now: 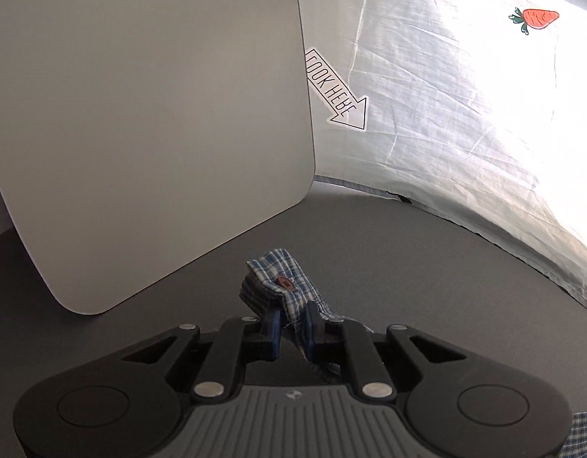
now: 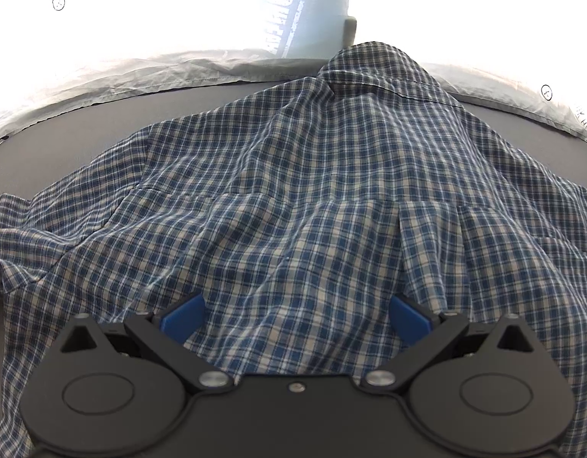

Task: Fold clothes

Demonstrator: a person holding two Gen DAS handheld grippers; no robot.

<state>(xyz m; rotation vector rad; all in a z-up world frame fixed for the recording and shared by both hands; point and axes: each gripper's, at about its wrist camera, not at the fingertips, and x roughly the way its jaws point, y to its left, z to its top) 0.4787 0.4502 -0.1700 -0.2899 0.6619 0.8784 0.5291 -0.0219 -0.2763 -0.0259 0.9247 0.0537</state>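
Observation:
A blue-and-white plaid shirt [image 2: 312, 191] lies spread and rumpled over the dark table, filling most of the right wrist view. My right gripper [image 2: 297, 313] hovers over its near part, open, with the blue pads [image 2: 184, 315] far apart and the cloth lying between and under them. In the left wrist view my left gripper [image 1: 293, 311] is shut on the shirt's cuff [image 1: 272, 276], which sticks up past the fingertips with a brown button [image 1: 285, 282] showing. The cuff hangs lifted above the table [image 1: 426, 267]. A corner of the shirt [image 1: 583, 435] shows at the lower right.
A large white board [image 1: 148, 122] stands on the table at the left, just beyond the cuff. A wrinkled white cloth [image 1: 446, 114] with an arrow print [image 1: 337, 89] and a red fruit print [image 1: 537, 19] rims the table's far side. That cloth [image 2: 102, 68] also lies behind the shirt.

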